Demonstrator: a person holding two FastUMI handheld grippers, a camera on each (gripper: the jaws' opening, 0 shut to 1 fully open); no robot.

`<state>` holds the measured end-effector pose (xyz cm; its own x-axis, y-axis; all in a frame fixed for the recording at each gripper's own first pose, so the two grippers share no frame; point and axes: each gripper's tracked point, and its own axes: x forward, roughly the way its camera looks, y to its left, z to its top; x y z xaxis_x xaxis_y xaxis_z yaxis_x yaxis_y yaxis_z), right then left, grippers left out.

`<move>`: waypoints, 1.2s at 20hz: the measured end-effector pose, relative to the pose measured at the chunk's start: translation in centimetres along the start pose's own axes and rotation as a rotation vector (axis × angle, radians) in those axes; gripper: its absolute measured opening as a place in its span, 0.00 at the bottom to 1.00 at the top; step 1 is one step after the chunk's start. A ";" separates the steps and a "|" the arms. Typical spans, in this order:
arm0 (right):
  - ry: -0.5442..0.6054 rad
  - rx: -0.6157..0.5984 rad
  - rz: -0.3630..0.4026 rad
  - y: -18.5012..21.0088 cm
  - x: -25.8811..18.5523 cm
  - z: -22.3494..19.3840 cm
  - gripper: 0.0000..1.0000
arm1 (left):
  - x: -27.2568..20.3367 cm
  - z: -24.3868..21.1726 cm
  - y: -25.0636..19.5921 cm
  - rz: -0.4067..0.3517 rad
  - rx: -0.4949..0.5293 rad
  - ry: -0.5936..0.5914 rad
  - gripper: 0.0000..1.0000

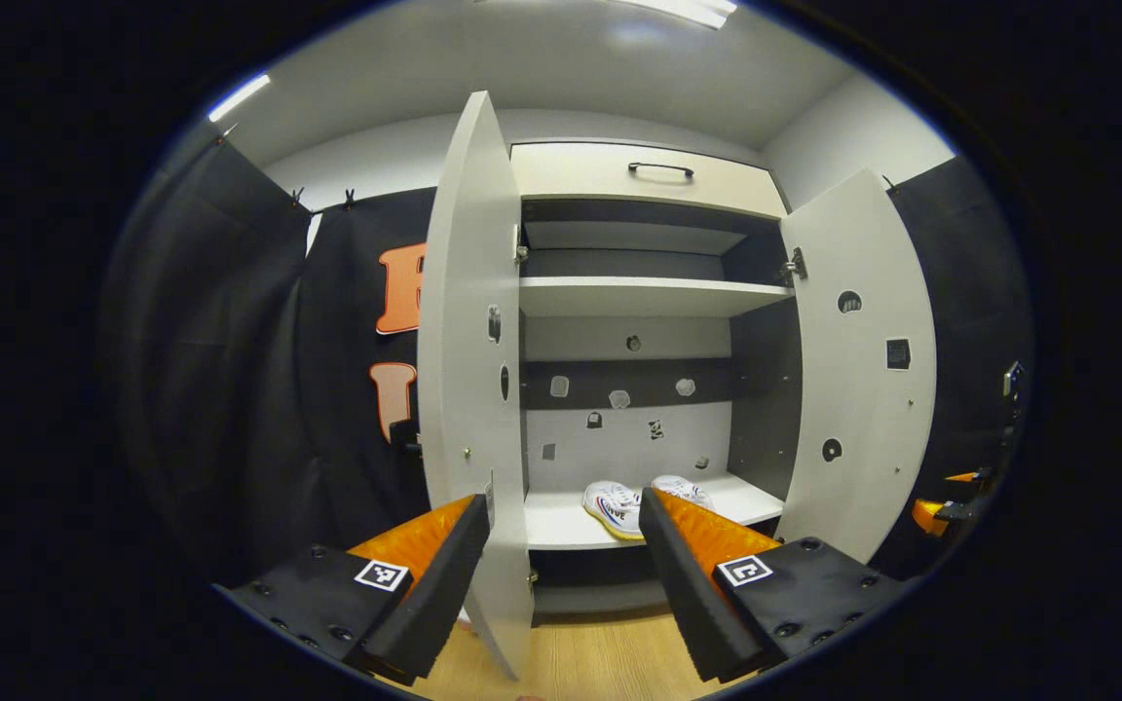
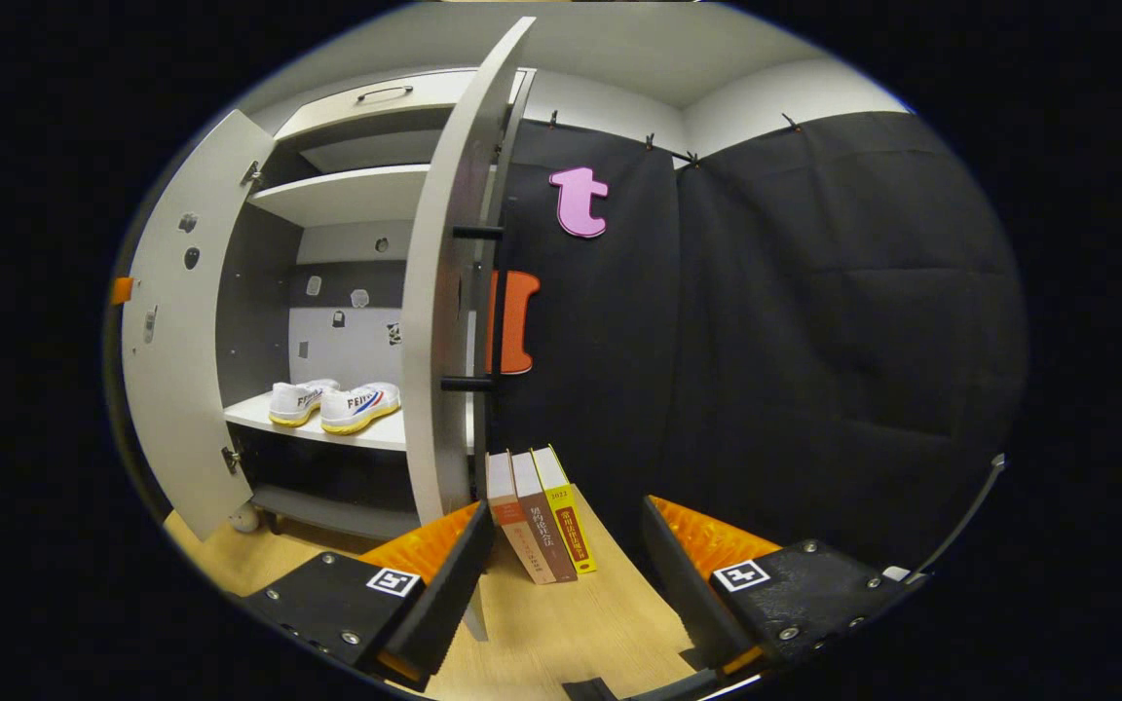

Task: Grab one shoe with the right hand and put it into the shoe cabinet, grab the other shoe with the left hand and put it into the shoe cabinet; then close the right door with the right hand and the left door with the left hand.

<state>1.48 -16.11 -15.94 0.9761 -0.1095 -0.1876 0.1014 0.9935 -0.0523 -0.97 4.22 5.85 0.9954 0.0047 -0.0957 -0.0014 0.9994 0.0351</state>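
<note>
Black cloth walls and a pale wooden floor (image 2: 561,623) frame the booth, where the shoe cabinet (image 1: 639,292) stands with both doors swung wide. Its left door (image 1: 468,370) and right door (image 1: 858,370) are fully open, so neither closing step has been done yet. Both shoes (image 2: 335,404) already sit side by side on the lower shelf (image 1: 561,526), touching or nearly so, which suggests the 2 placing steps are finished. Beside the cabinet, 3 books (image 2: 542,516) stand on the floor against the cloth. Each tool is empty: the left tool (image 1: 566,574) has its fingers spread apart facing the shelf, and the right tool (image 2: 566,574) is likewise spread, just beside the edge of the right door. By my reading, what remains is closing the right door, then the left.
</note>
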 end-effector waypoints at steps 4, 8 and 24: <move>-0.031 0.042 0.026 -0.3 3.2 0.0 0.93 | -2.3 0.4 2.7 0.042 0.012 -0.036 0.99; -0.018 0.085 0.088 1.3 4.6 -0.3 0.93 | -3.9 0.0 5.6 0.104 0.011 -0.030 0.99; -0.004 0.114 0.300 14.3 4.5 0.3 0.88 | -5.2 -1.4 11.9 0.217 -0.012 -0.007 0.94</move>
<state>7.38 -2.40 -17.19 0.9665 0.1885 -0.1744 -0.1701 0.9787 0.1149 -6.33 16.17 5.33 0.9723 0.2195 -0.0801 -0.2167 0.9753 0.0421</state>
